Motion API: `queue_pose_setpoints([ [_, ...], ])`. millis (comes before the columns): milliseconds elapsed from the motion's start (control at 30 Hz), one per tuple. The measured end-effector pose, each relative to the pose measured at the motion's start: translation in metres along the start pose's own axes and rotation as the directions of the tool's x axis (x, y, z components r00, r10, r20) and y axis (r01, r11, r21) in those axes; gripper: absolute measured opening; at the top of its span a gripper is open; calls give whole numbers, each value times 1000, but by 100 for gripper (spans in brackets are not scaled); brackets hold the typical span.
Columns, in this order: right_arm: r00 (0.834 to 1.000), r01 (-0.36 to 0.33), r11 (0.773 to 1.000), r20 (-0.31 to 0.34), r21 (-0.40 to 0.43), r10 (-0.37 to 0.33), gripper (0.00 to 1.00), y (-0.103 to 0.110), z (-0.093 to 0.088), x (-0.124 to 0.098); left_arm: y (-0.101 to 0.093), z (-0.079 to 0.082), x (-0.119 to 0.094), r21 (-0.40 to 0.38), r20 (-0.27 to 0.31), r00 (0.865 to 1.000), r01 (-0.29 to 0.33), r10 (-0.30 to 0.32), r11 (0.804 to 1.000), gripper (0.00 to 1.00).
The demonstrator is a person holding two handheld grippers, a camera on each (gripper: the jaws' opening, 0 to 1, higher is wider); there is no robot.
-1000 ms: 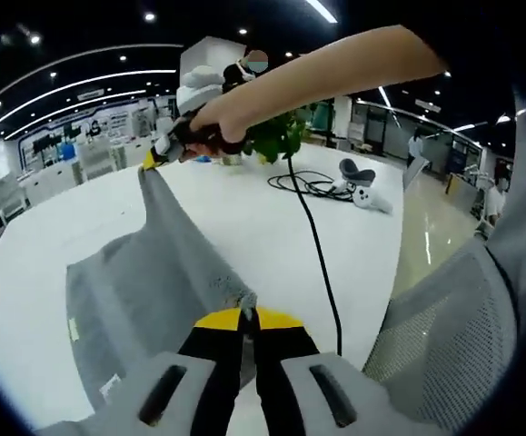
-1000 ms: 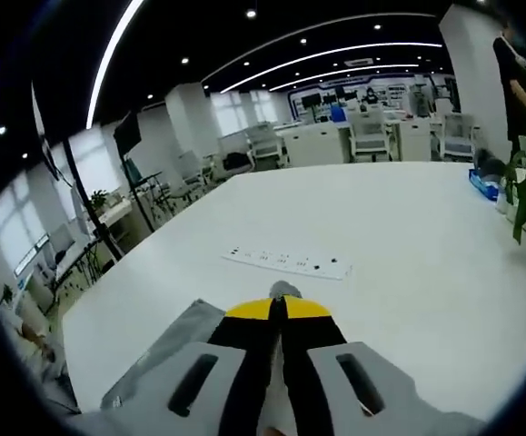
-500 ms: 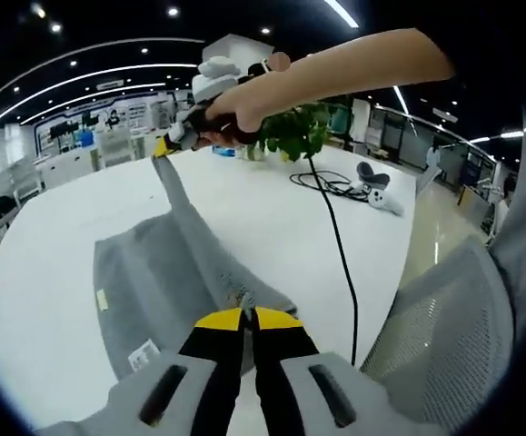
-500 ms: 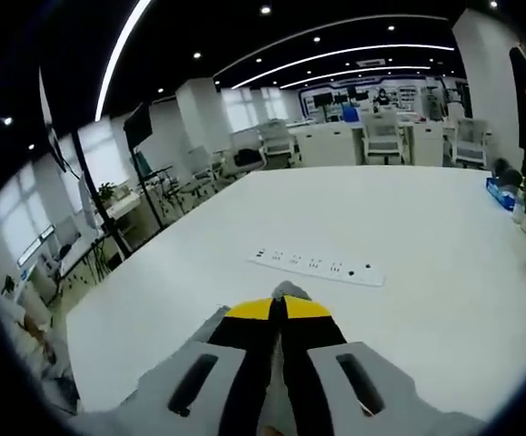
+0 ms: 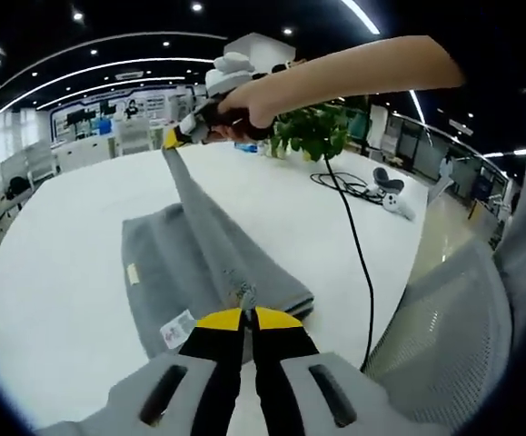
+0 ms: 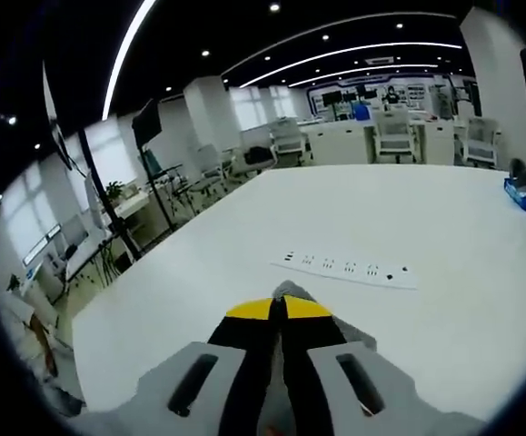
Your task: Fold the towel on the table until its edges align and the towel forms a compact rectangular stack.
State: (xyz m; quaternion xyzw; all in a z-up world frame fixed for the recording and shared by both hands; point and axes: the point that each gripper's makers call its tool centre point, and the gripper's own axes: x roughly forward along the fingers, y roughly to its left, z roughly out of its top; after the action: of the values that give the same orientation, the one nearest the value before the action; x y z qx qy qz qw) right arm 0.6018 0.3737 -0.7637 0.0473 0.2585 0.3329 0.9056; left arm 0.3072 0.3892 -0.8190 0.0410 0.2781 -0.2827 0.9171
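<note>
Towel point(image 5: 185, 263) edge stretches taut from your left hand-held gripper point(image 5: 246, 313), pinching the near corner, to your right hand-held gripper point(image 5: 170, 139), pinching the far corner; folded body lies left on the bench point(image 5: 54, 300).

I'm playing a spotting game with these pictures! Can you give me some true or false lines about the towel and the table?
1. The towel is grey. True.
2. Both hand-held grippers pinch the towel: the left hand-held gripper and the right hand-held gripper. True.
3. The towel lies completely flat. False: one edge is lifted off the table.
4. A red power strip sits on the table. False: the power strip is white.
5. A potted plant stands on the table. True.
</note>
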Motion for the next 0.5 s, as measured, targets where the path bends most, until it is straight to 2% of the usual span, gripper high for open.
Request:
queue_pose_setpoints([
  [167, 1000, 0, 1000, -15, 0, 0, 0, 6, -6, 12, 11, -6, -4, -42, -4, 1000, -14, 14, 999, 3],
  [500, 997, 3, 1000, -79, 1, -3, 0, 16, -35, 45, 34, -35, -6, -169, -56, 998, -43, 34, 985, 3],
])
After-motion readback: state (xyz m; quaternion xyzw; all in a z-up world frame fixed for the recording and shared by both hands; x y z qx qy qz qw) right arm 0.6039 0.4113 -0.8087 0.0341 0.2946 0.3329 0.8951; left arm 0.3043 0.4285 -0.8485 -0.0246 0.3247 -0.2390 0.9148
